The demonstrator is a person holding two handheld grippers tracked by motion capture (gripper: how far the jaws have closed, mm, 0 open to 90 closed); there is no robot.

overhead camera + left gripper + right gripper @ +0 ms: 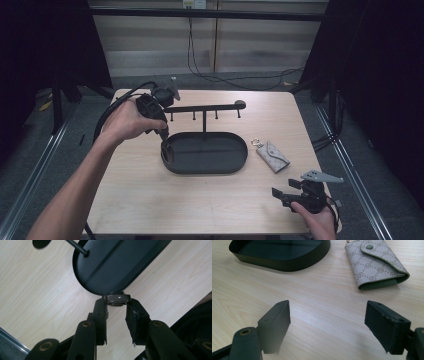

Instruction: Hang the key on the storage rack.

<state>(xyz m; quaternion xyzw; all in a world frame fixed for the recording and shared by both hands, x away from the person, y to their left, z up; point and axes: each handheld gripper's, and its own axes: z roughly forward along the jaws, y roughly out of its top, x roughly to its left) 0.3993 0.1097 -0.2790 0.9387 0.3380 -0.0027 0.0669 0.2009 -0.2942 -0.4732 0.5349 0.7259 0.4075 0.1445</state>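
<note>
My left gripper (pixel 165 146) points down over the left end of the black oval tray (pixel 205 169). In the left gripper view it (pixel 116 307) is shut on a small glossy dark grey ring-shaped piece (pixel 117 299), pinched at the fingertips just off the tray's rim (pixel 77 275). A black bar with several hooks (pixel 205 107) stands on a post above the tray. My right gripper (pixel 283 193) rests near the table's front right corner, open and holding nothing (pixel 327 315). A grey patterned key pouch (pixel 273 156) lies flat between it and the tray, snap flap shut (pixel 375 263).
The light wood table (pixel 135 190) ends close behind the right gripper. The tray's wall (pixel 287 265) rises ahead-left of the right gripper. Dark curtains stand on both sides, and cables run on the floor beyond the far edge.
</note>
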